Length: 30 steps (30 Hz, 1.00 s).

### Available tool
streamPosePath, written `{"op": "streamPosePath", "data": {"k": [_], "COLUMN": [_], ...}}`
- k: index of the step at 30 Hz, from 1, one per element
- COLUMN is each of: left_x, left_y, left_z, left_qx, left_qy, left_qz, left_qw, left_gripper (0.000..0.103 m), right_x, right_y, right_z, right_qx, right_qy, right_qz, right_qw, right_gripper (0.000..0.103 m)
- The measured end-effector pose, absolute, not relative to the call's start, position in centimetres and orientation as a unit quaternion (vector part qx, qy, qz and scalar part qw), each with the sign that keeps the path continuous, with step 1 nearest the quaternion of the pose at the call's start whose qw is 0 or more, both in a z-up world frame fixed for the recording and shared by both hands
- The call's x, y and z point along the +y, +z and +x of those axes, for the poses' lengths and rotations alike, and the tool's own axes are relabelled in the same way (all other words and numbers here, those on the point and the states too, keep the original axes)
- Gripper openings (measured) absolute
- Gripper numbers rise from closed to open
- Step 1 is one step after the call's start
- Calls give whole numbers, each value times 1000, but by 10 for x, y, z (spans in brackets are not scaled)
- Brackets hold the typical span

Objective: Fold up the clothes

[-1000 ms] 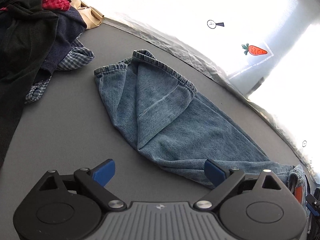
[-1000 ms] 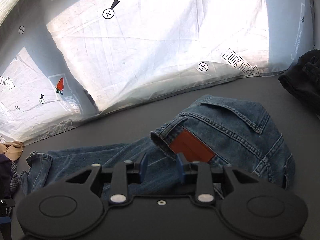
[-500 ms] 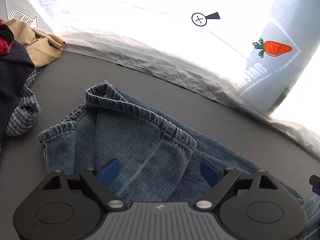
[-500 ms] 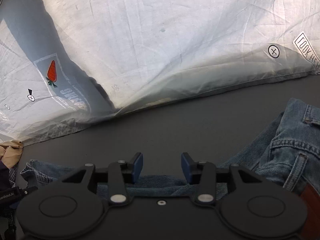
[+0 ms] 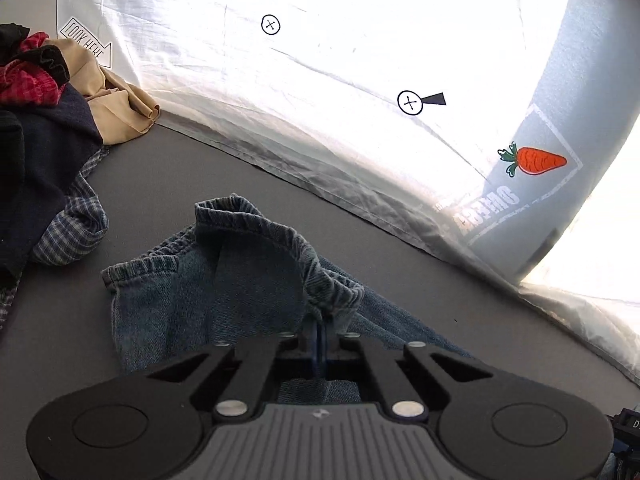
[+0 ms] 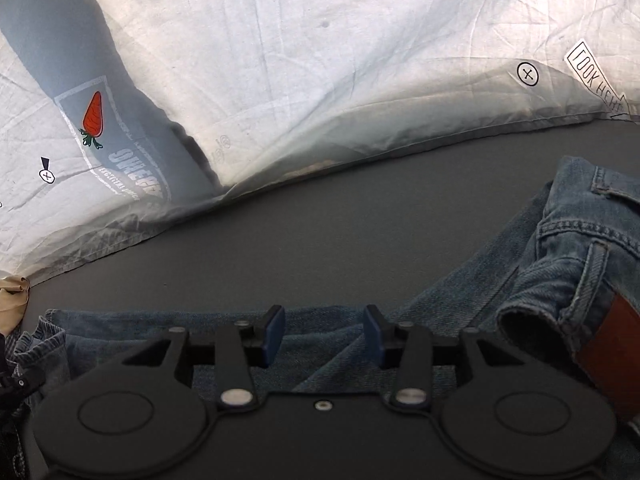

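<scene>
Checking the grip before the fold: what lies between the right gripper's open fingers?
Denim. In the right wrist view, the right gripper stands open over the jeans leg; only that fabric shows between its fingers, apparently not pinched.

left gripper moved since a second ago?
Yes. The left gripper went forward along the jeans to the hem, toward the white sheet; jaws now shut on it.

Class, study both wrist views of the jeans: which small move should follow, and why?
Probably close the right gripper on the denim under it. The left gripper is shut on the jeans near the leg hem, while the right one stands open over the leg, gripping nothing.
</scene>
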<state>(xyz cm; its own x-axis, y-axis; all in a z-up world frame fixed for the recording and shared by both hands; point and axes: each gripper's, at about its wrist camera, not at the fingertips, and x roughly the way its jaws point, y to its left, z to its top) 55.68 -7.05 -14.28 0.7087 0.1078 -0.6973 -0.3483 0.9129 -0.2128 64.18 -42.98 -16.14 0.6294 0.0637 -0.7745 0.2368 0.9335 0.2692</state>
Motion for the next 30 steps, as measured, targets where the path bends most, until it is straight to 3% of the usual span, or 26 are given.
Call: {"op": "streamPosePath", "data": {"k": [7, 12, 17, 21, 30], "left_x": [-76, -83, -49, -22, -26], "left_y": [-93, -101, -127, -149, -152], "left_z": [452, 383, 331, 318, 363], "left_qx": [351, 418, 478, 508, 511], "left_qy": [49, 34, 127, 171, 168], "left_qz": [-216, -234, -225, -231, -193], "left_qw": [910, 877, 840, 812, 821], "left_gripper": [1, 1, 1, 2, 6], "right_x": [-483, -501, -507, -509, -509], "right_y": [-150, -144, -137, -137, -134], "right_z": [612, 597, 587, 579, 571], "right_qx": [397, 382, 380, 382, 383], "right_qy": [-122, -149, -156, -173, -174], "right_qz": [214, 206, 209, 204, 156], "right_qw": [884, 888, 887, 885, 894], "right_gripper": [45, 39, 39, 48, 57]}}
